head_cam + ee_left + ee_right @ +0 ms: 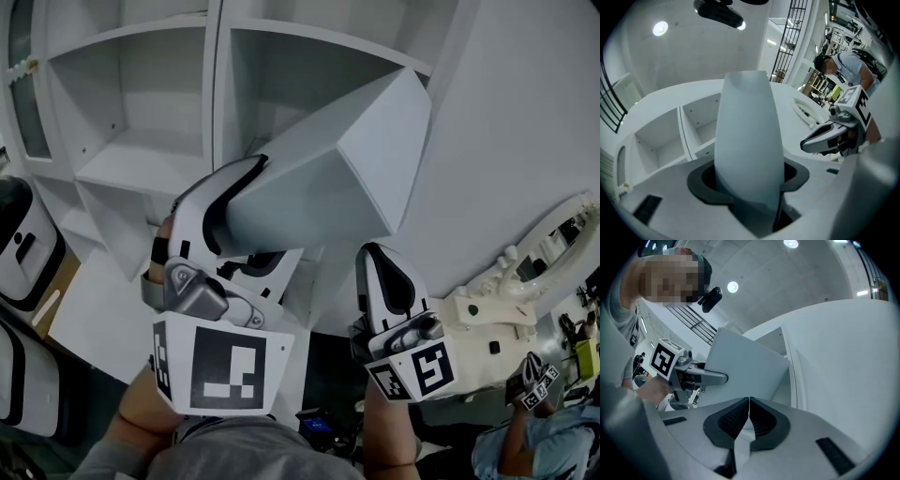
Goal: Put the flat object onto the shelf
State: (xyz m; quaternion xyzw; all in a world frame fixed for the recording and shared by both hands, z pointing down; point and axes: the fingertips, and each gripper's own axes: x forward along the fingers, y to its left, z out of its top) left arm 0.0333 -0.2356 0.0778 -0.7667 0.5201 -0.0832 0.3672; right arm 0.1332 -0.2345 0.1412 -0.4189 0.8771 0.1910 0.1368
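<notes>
One end of the flat white box (pixel 328 178) sits clamped in the left claw (pixel 248 230), its long axis pointing ahead toward the shelf (pixel 131 164) just beyond, while the right claw (pixel 382 272) hangs alongside, closed on nothing.

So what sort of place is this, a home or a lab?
Most likely a robotics lab or workshop: a bare concrete ceiling, white machine parts lying about, and cluttered racks in the background.
</notes>
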